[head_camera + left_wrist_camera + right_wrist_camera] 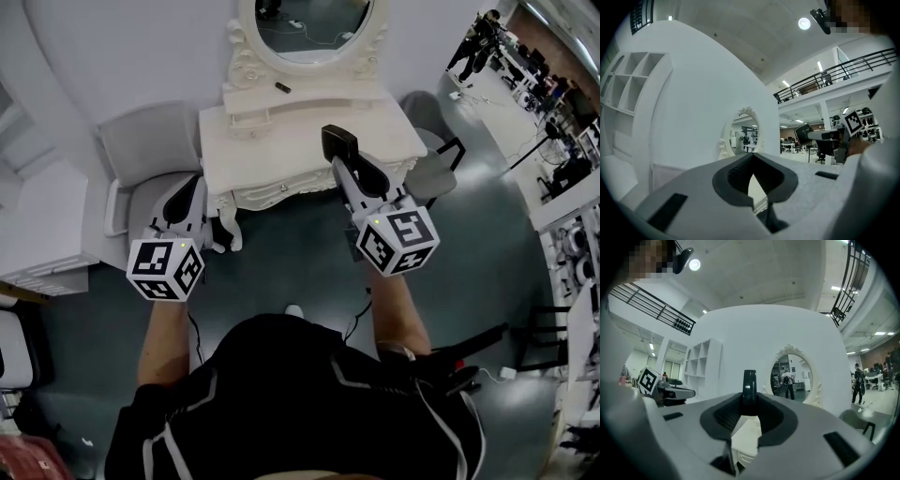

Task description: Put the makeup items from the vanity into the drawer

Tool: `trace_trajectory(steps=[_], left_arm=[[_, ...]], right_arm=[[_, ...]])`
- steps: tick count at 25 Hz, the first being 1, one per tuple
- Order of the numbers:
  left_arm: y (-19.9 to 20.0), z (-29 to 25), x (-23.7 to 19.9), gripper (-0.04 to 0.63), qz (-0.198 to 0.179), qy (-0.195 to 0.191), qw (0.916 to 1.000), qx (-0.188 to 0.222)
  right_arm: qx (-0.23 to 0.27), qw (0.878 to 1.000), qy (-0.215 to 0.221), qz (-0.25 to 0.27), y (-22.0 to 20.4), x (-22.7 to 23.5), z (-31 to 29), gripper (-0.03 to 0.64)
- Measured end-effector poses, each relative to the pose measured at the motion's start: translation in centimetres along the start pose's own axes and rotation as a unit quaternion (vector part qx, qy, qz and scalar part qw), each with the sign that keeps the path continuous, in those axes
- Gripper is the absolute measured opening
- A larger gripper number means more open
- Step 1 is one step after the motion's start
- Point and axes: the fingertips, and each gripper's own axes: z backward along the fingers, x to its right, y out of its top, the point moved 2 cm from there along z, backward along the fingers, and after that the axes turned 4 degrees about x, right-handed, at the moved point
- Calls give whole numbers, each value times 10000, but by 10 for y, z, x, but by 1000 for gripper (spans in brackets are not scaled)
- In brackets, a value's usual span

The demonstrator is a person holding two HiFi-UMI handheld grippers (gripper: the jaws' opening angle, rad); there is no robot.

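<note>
Carrying step: one makeup item lifted, vanity (281, 141) drawer apparently closed.
My right gripper (342, 157) clamps a black makeup case (337, 139) above the tabletop; my left gripper (752, 157) is closed, empty. Next, I judge, it must open the drawer (281, 194); another small dark item (282, 87) waits on the shelf.

Right gripper (749, 404): jaws are pressed on a black makeup item (749, 386), which is clamped edge-on and stands upright above the pads.
Under the jaws: the white vanity top (746, 434) peeks through the gap.
Mirror (791, 377): oval with an ornate white frame, just right of the held item, with figures reflected in it.
Wall (754, 329): white and curved, right behind the mirror.
Shelf unit (702, 365): white with open compartments, over on the left.
Left gripper (689, 393): far left, with its marker cube turned this way.
Right edge: a person (857, 384) is standing, with a grey chair (855, 420) nearer in.
</note>
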Motion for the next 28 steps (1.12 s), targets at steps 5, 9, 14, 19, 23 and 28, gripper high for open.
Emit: trace_trajectory(steps=[5, 9, 14, 19, 23, 28], left_arm=[[-9, -44, 23, 3, 34, -4, 10000, -64], [-15, -68, 37, 3, -16, 26, 9999, -135], [-22, -98, 31, 3, -73, 47, 9996, -263], [-33, -129, 9, 3, 34, -95, 9997, -242], [-37, -150, -18, 3, 93, -236, 9994, -245], [-42, -181, -52, 3, 126, -427, 9985, -332]], right_arm=[[-9, 9999, 165, -3, -6, 37, -8, 95], [-89, 9994, 339, 61, -12, 62, -13, 95], [-189, 9990, 389, -63, -28, 85, -39, 95], [-302, 9991, 290, 16, -39, 99, -69, 95], [-455, 9987, 229, 67, -50, 95, -101, 95], [-566, 9983, 111, 87, -55, 94, -142, 95]])
